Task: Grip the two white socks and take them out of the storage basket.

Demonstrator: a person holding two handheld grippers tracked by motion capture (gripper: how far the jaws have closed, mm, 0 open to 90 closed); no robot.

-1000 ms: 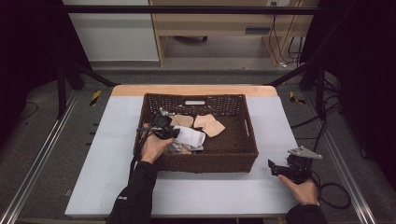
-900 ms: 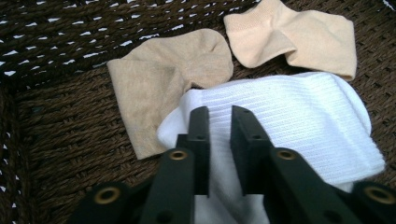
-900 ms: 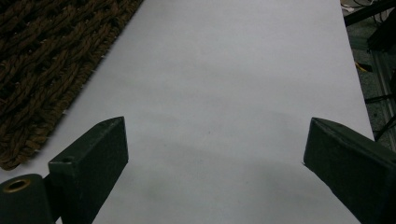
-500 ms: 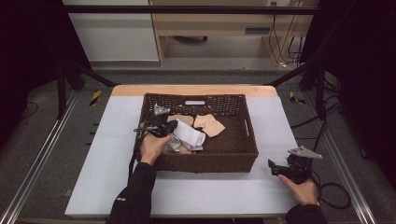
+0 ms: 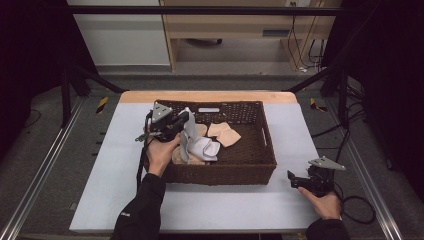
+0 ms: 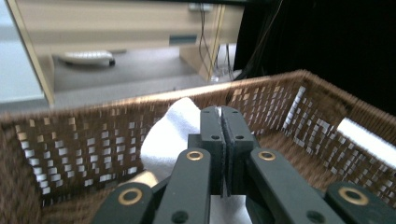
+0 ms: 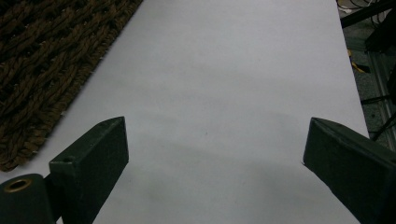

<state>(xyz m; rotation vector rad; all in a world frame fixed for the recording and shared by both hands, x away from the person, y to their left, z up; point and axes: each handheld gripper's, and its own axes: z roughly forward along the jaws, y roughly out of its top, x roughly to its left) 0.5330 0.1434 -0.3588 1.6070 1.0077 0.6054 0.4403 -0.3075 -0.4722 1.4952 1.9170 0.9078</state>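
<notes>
1. One big white table (image 5: 125,165) takes up most of the high view.
2. One brown woven basket (image 5: 250,165) sits on the table, near the middle and a bit toward 12 o'clock.
3. Two tan cloths (image 5: 225,134) lie flat on the basket floor, at about 1 o'clock from the white cloth.
4. One white cloth (image 5: 192,137) hangs from the left gripper (image 5: 181,120). Its top is lifted at the basket's 9 o'clock side, and its bottom end rests on the basket floor.
5. The left gripper's jaws have just been closing. Now they are pressed together and pinch the white cloth, as the left gripper view shows (image 6: 223,135).
6. The right gripper (image 5: 295,179) rests on the table at 3 o'clock from the basket, well apart from the cloth. Its jaws are spread wide with bare table between them (image 7: 215,154).
</notes>
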